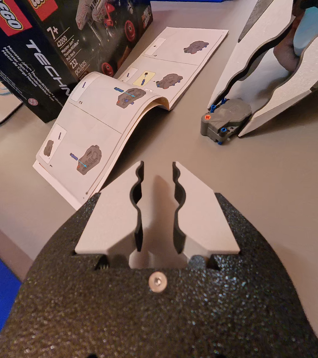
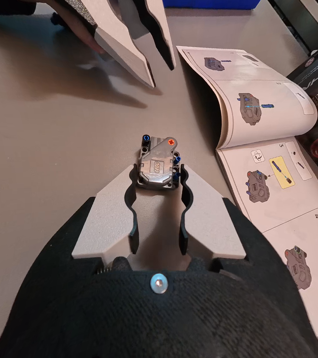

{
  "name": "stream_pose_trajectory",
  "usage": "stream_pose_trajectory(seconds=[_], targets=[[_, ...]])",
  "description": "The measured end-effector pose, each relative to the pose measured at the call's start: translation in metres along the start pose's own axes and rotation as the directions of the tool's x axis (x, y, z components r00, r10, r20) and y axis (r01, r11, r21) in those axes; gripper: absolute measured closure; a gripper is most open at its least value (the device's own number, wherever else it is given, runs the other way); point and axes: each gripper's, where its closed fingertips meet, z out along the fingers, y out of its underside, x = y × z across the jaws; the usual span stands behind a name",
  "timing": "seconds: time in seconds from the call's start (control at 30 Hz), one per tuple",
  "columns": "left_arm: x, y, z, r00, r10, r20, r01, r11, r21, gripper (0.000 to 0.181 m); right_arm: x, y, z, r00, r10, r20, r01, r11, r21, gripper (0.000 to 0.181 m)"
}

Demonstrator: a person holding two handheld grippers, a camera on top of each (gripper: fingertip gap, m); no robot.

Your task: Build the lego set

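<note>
- Grey hard plastic: the motor (image 2: 157, 167) sits on the table (image 2: 57, 155), its near end between my right gripper's (image 2: 157, 170) tips, jaws spread wide. Can't tell if the pads touch its sides yet; not clamped, I'd say.
- Looks light, rigid, prob. smooth-shelled, so it may skid or twist if squeezed off-centre.
- Blue pins (image 2: 177, 159) stick out on the right flank and one more sits at the far left corner; they're thin, and a pad pressing on them could push them askew.
- Best hold, imo: flat lower frame sides, behind the pins, away from the orange axle hole (image 2: 171, 142).
- Left gripper (image 1: 157, 164) hangs over bare table w/ a narrow gap, nothing in it, well apart from the motor.
- Manual (image 2: 260, 135) lies open to the right, box (image 1: 38, 48) beyond it.
</note>
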Motion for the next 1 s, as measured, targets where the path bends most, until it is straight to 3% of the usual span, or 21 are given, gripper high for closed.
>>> stream_pose_trajectory(seconds=[0.27,0.37,0.43,0.5,0.6,0.77,0.83,0.87,1.0], targets=[[0.005,0.002,0.002,0.999,0.045,-0.012,-0.045,0.999,-0.016,0.154,0.002,0.001,0.000,0.998,0.056,0.021,-0.056,0.998,-0.006,0.140],[0.017,-0.009,-0.002,0.989,0.138,-0.052,-0.134,0.989,0.066,0.151,0.003,-0.002,-0.006,0.979,0.184,0.087,-0.187,0.982,0.021,0.140],[0.030,-0.021,-0.006,0.970,0.232,-0.070,-0.219,0.963,0.159,0.146,-0.001,-0.014,-0.016,0.915,0.338,0.221,-0.364,0.928,0.085,0.140],[0.045,-0.032,-0.008,0.948,0.308,-0.079,-0.282,0.930,0.236,0.142,-0.016,-0.031,-0.031,0.778,0.438,0.449,-0.533,0.839,0.105,0.140],[0.066,-0.039,-0.007,0.917,0.377,-0.130,-0.331,0.901,0.280,0.140,-0.028,-0.054,-0.054,0.591,0.450,0.669,-0.675,0.731,0.105,0.140],[0.091,-0.059,-0.014,0.898,0.393,-0.196,-0.298,0.873,0.385,0.137,-0.038,-0.067,-0.064,0.429,0.438,0.790,-0.758,0.650,0.051,0.141],[0.099,-0.065,-0.019,0.890,0.390,-0.236,-0.269,0.867,0.419,0.144,-0.042,-0.074,-0.069,0.361,0.418,0.834,-0.786,0.618,0.030,0.141],[0.101,-0.066,-0.020,0.886,0.390,-0.250,-0.262,0.867,0.423,0.157,-0.043,-0.076,-0.071,0.341,0.412,0.845,-0.793,0.609,0.022,0.141],[0.098,-0.069,-0.023,0.893,0.382,-0.236,-0.255,0.864,0.435,0.157,-0.042,-0.078,-0.071,0.317,0.408,0.856,-0.808,0.590,0.018,0.141]])
